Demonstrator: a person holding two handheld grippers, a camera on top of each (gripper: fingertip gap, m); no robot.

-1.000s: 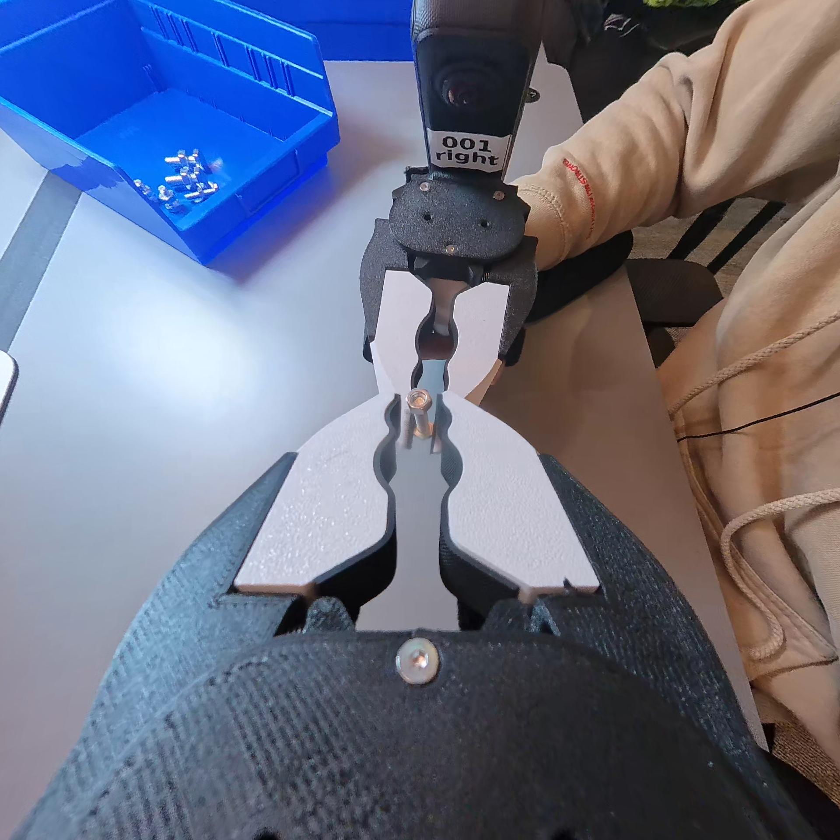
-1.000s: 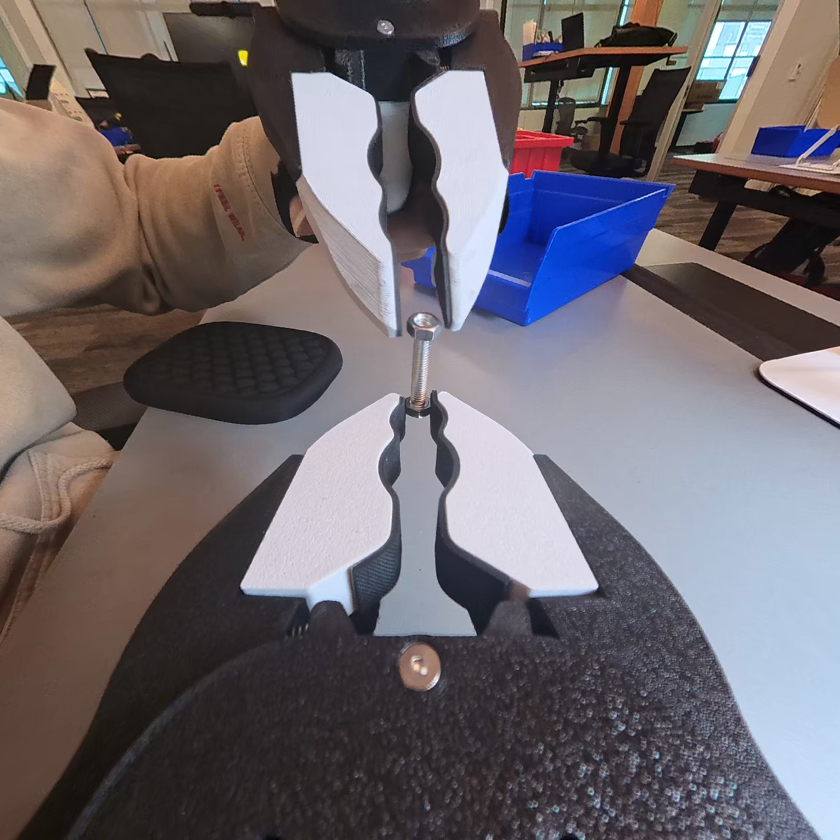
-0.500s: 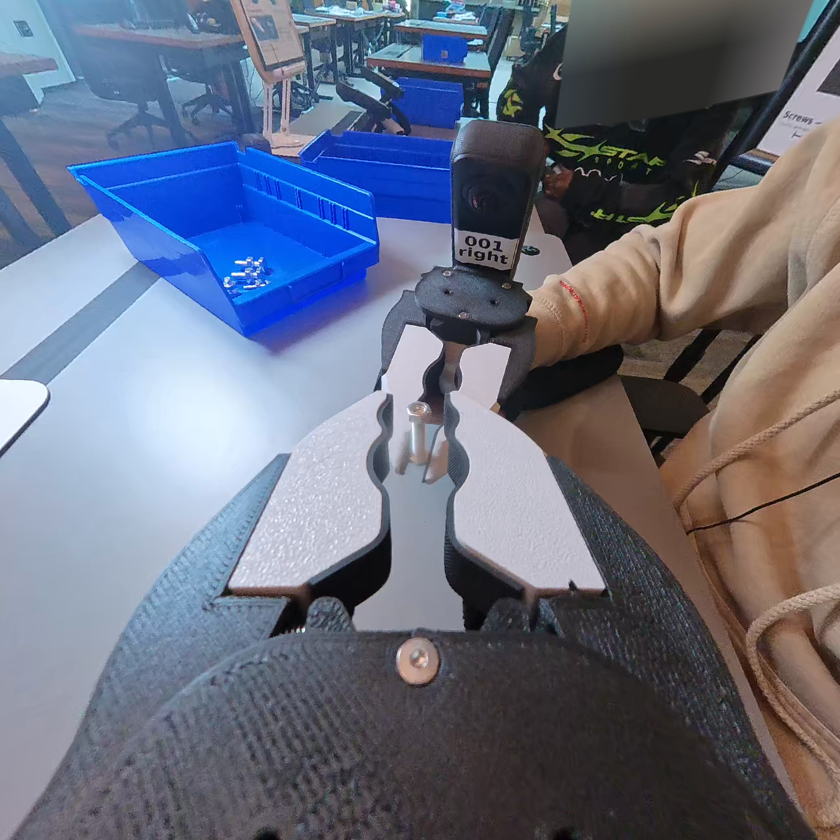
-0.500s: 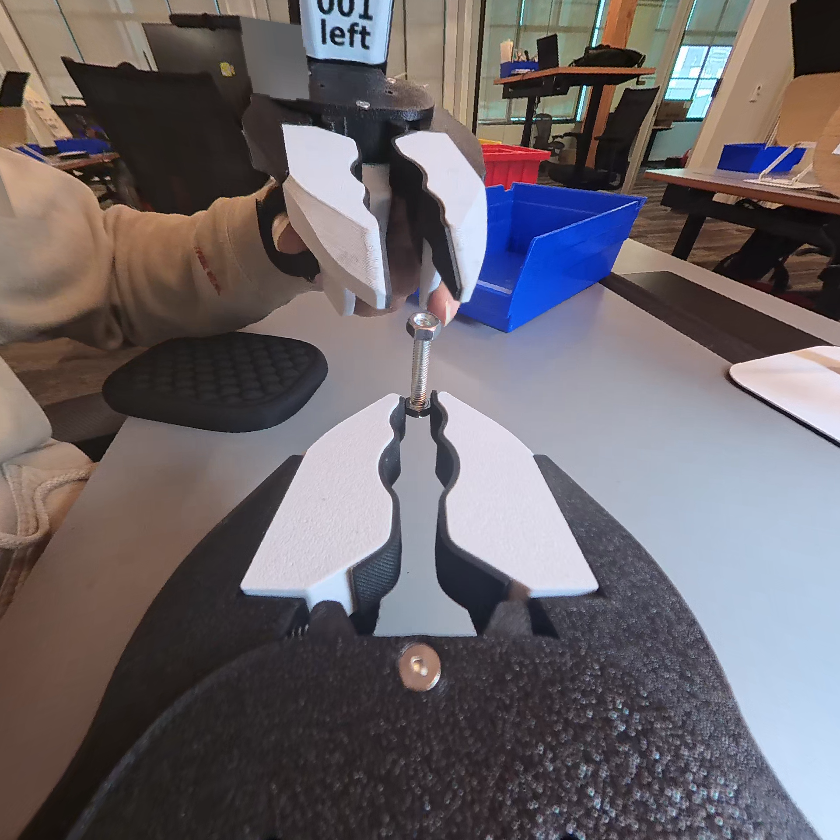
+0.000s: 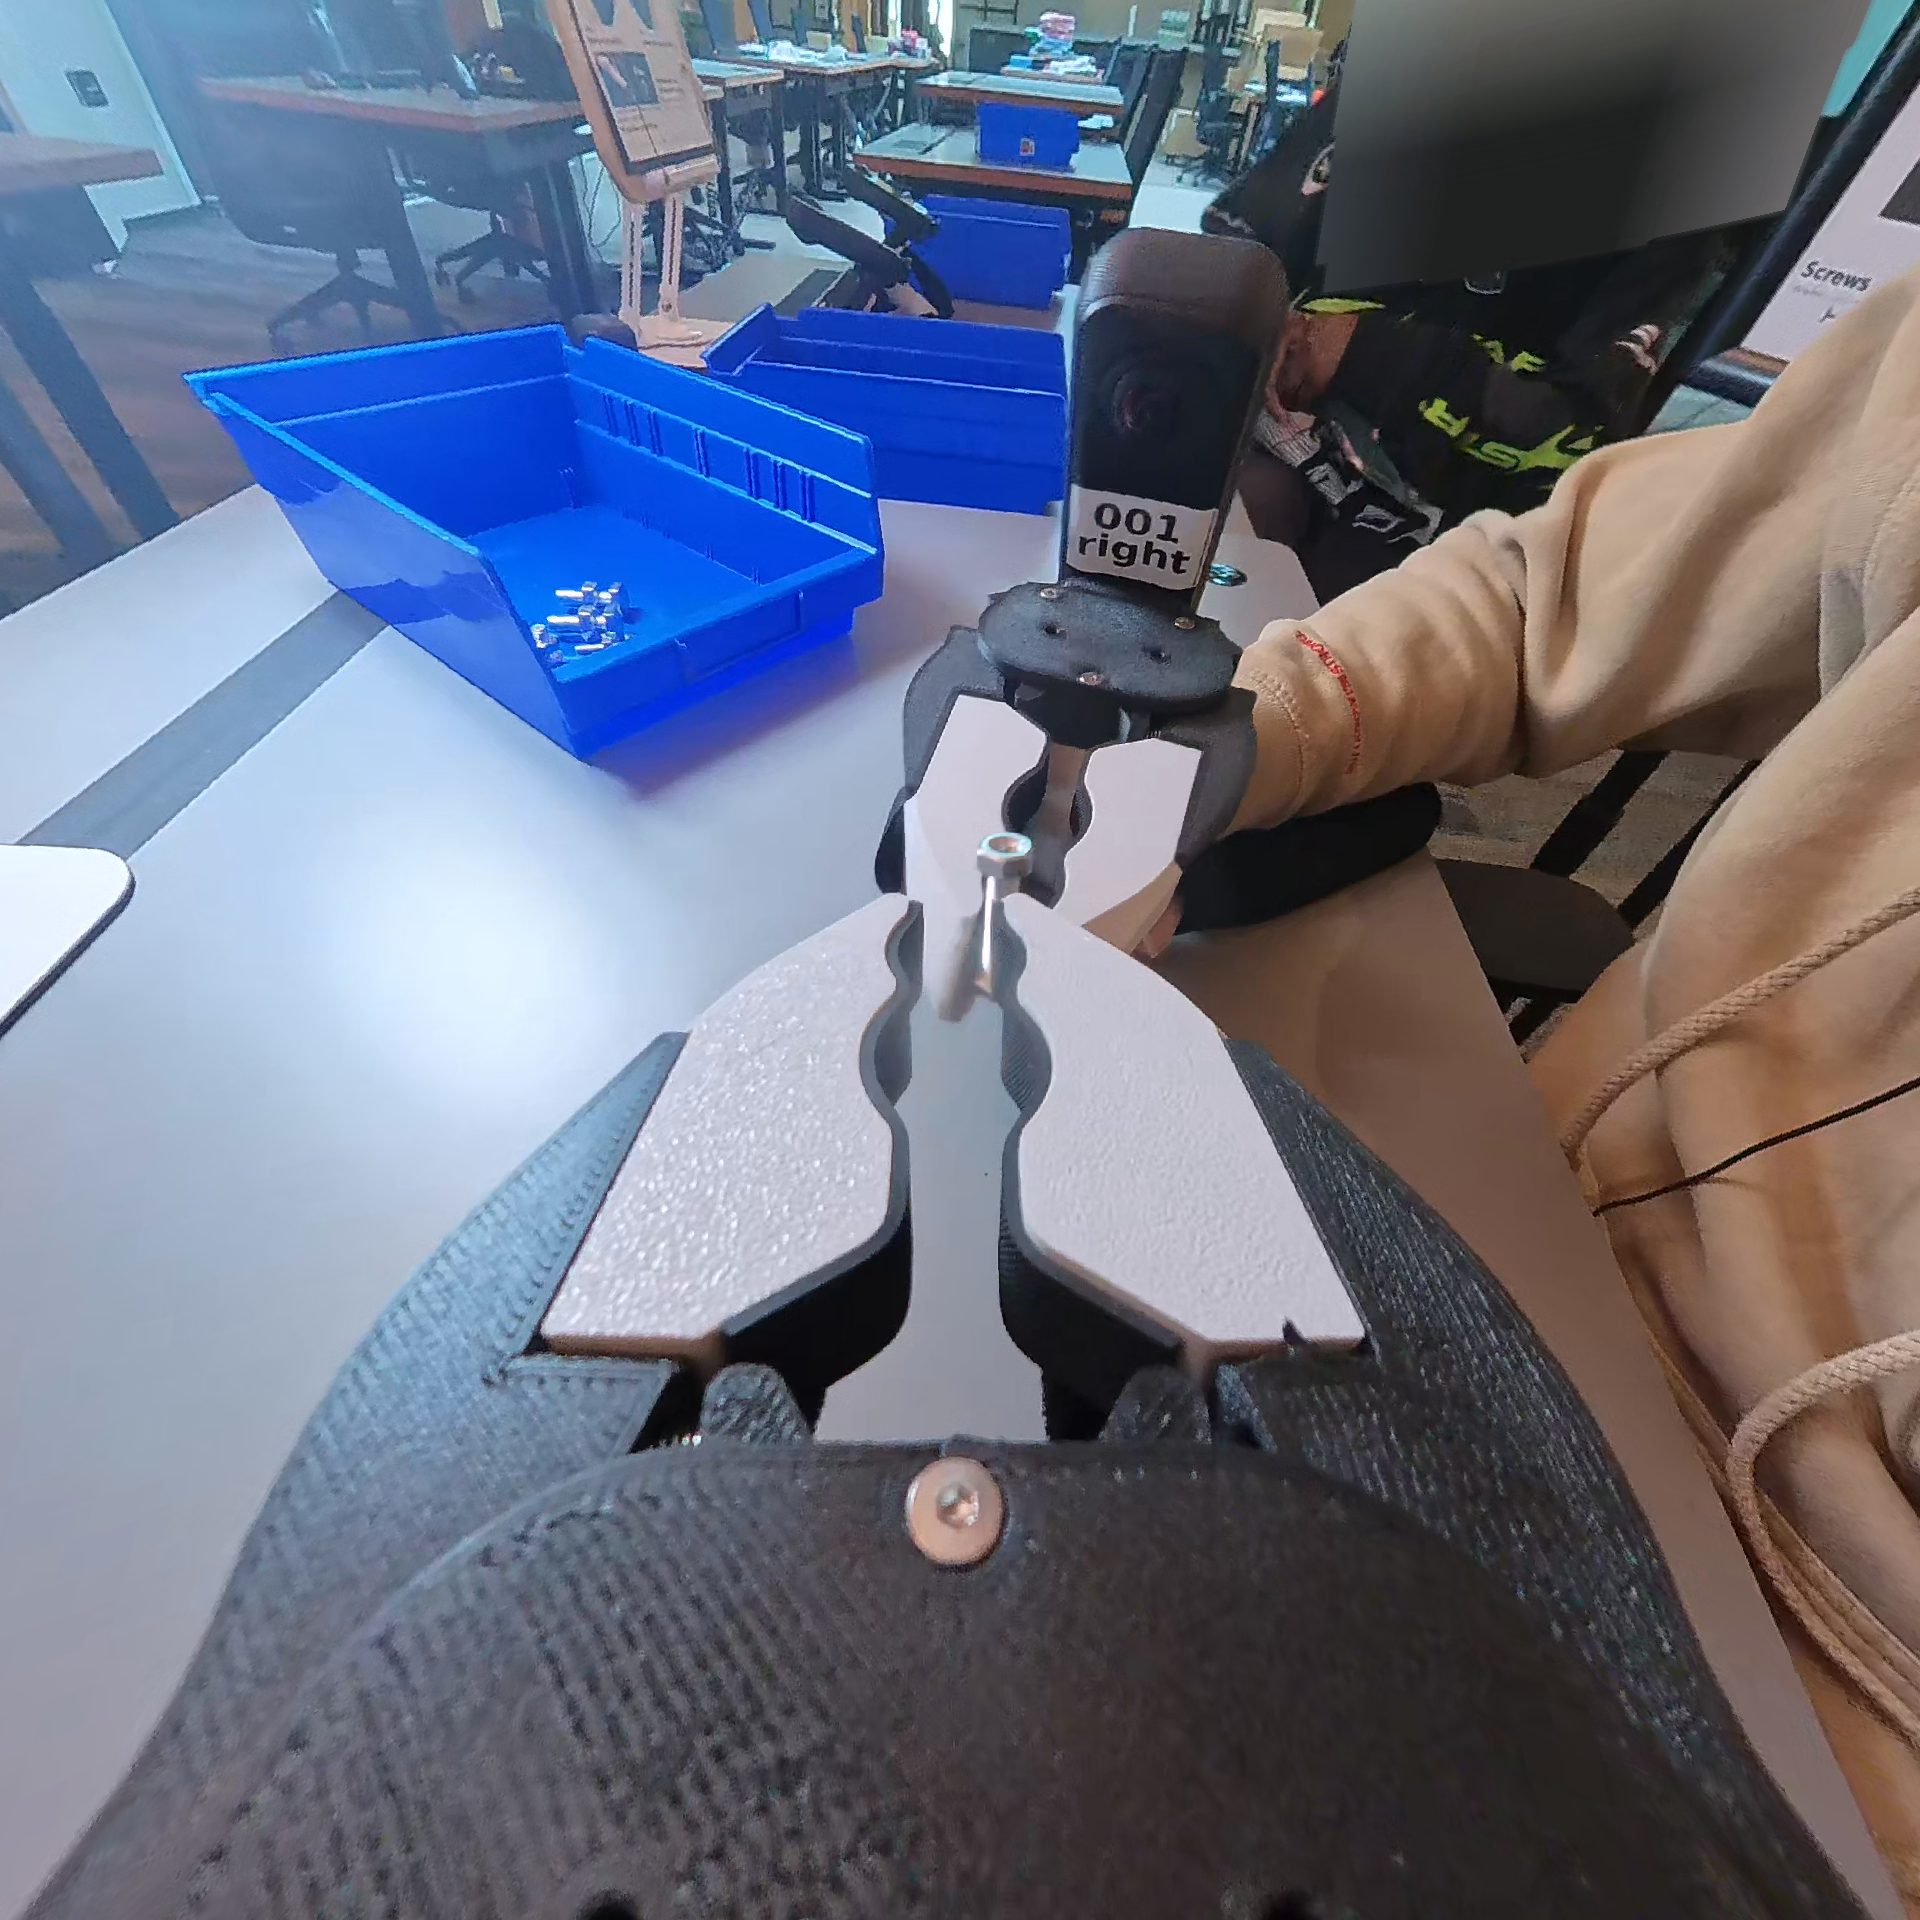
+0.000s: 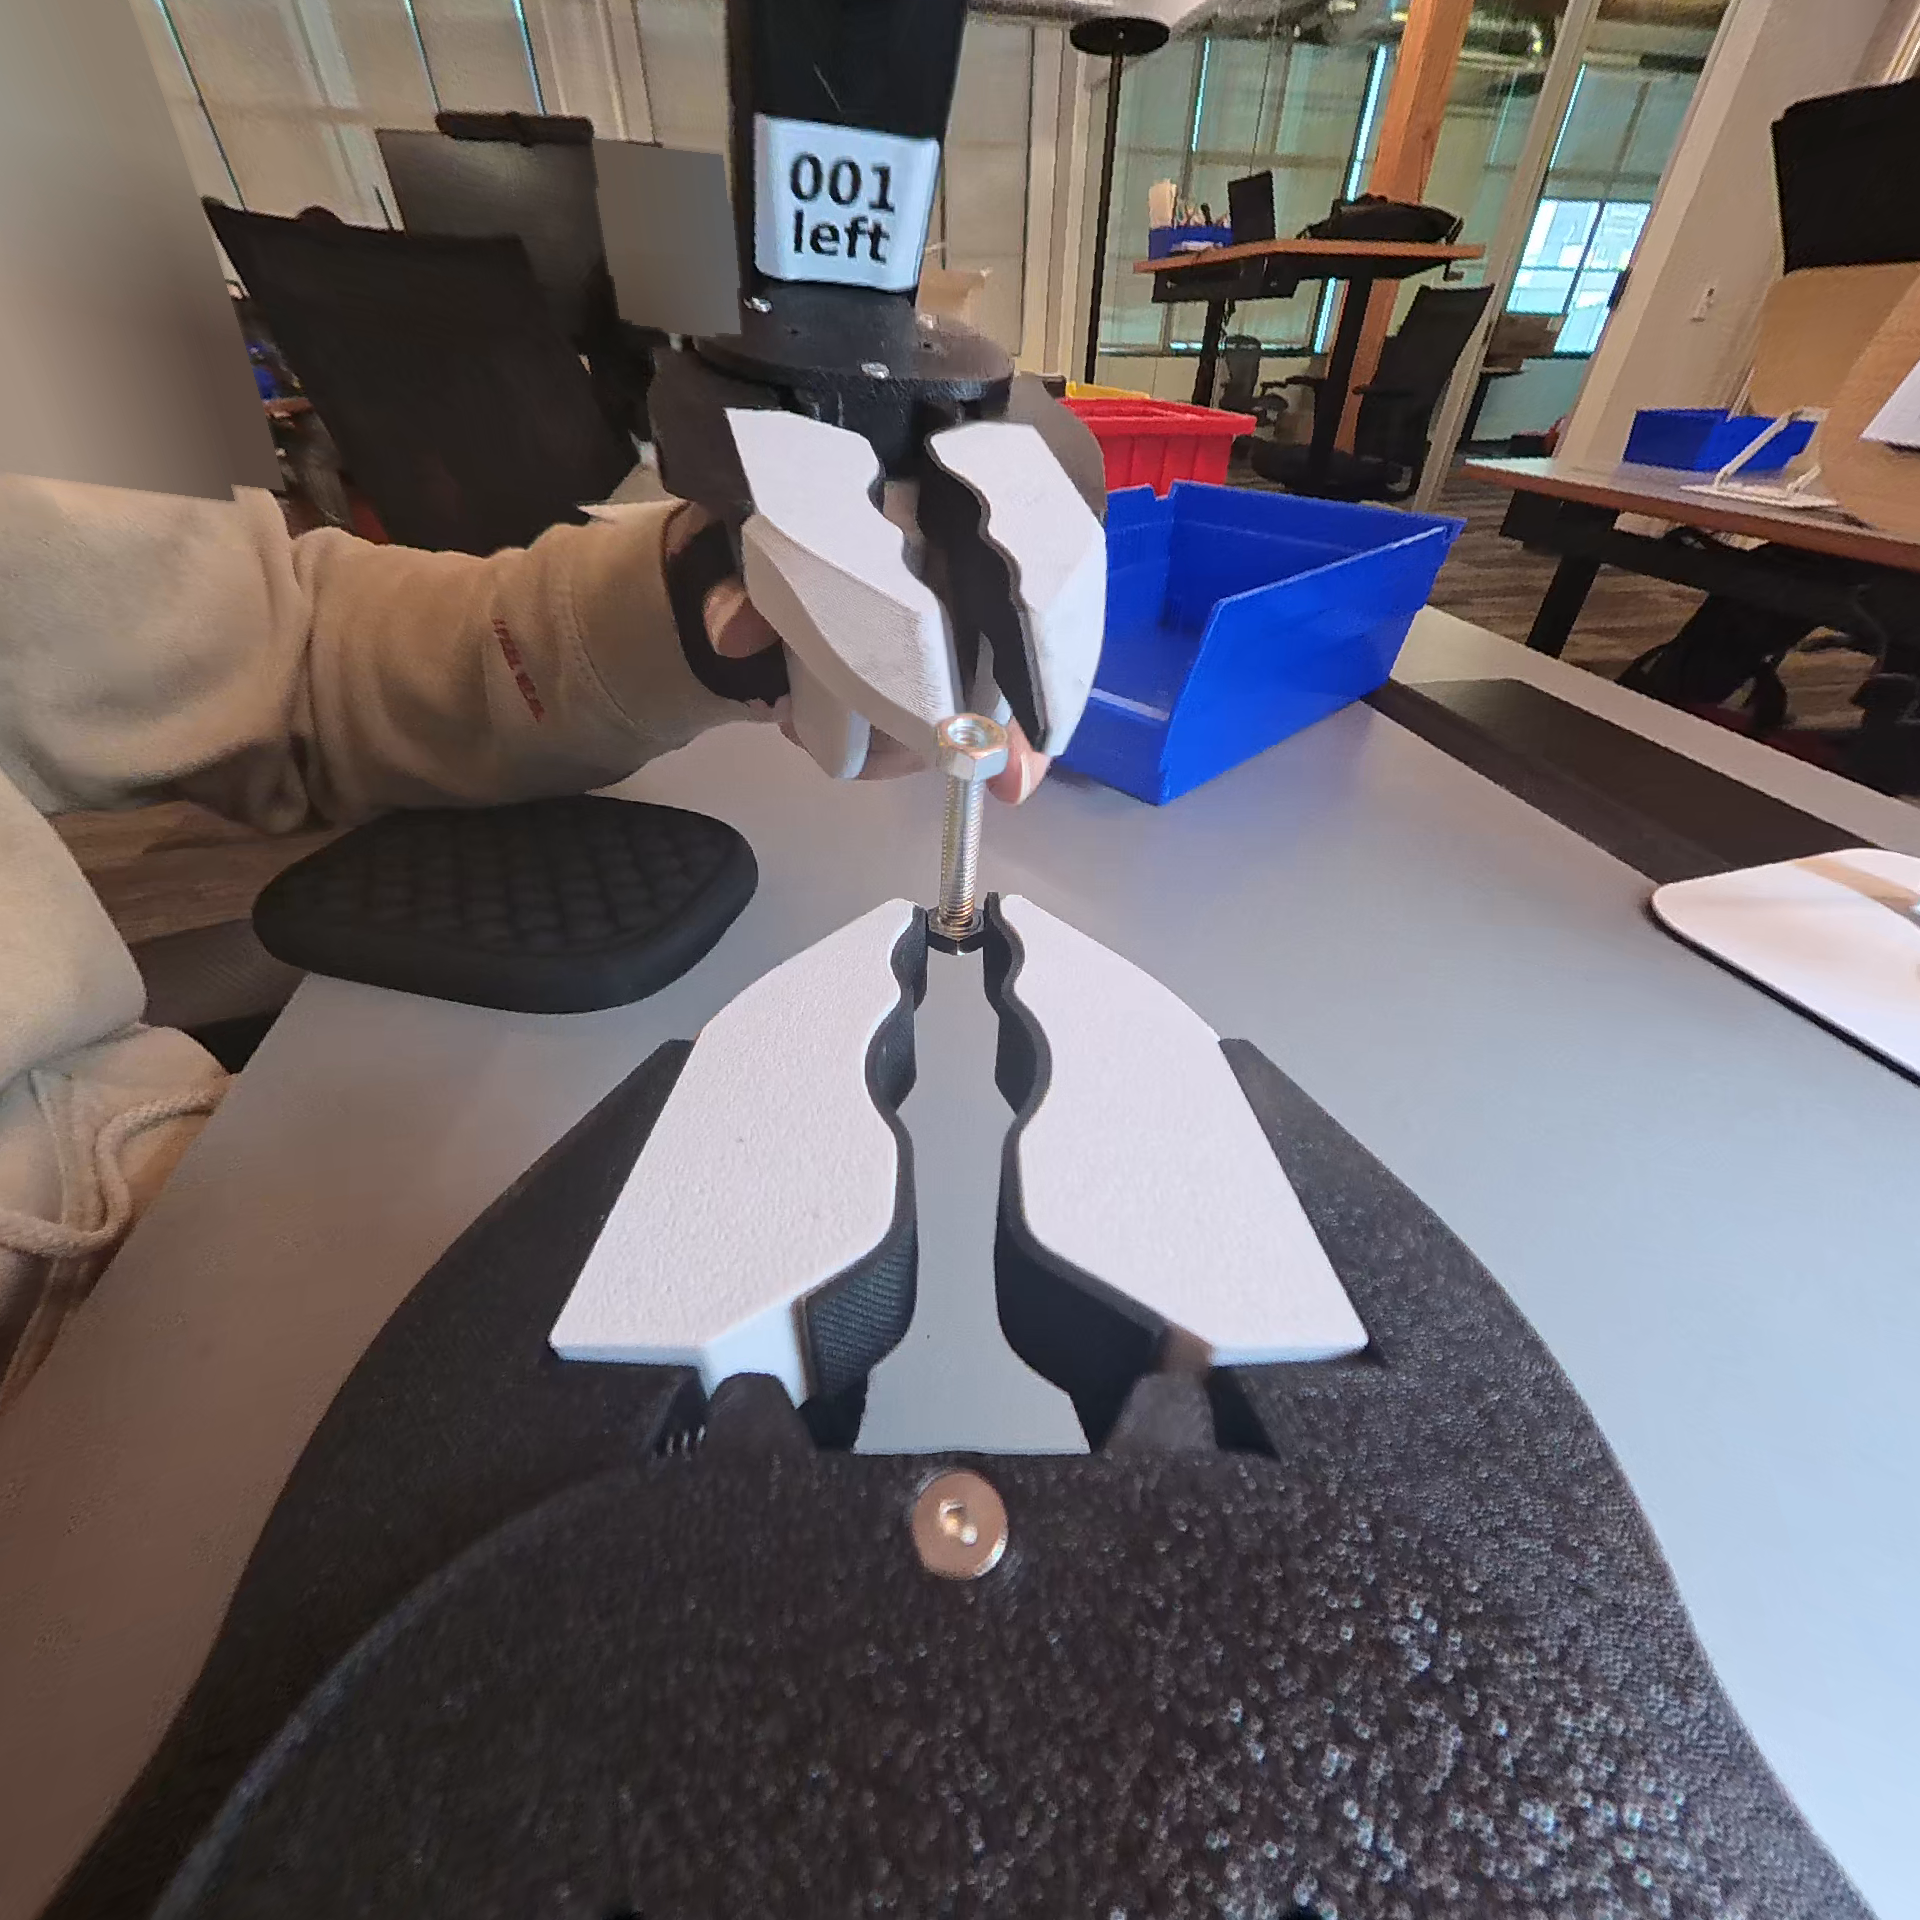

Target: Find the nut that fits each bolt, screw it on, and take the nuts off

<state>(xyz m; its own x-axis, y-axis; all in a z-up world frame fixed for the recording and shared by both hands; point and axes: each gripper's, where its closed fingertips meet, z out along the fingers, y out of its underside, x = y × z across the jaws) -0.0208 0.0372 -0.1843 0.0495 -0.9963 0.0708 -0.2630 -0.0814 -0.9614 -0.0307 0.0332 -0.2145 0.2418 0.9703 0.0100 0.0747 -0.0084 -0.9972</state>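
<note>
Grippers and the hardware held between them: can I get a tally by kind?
Grippers: 2, the left gripper and the right gripper
Bolts: 1, the bolt upright in the right gripper's fingers
Nuts: 1, the silver nut at the bolt's top end
Total: 4

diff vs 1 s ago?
The left gripper lifted and tilted back off the nut atop the bolt; its fingers now sit just behind it, slightly parted. Unchanged: right gripper clamped on the bolt's lower end, bolt upright.
</note>
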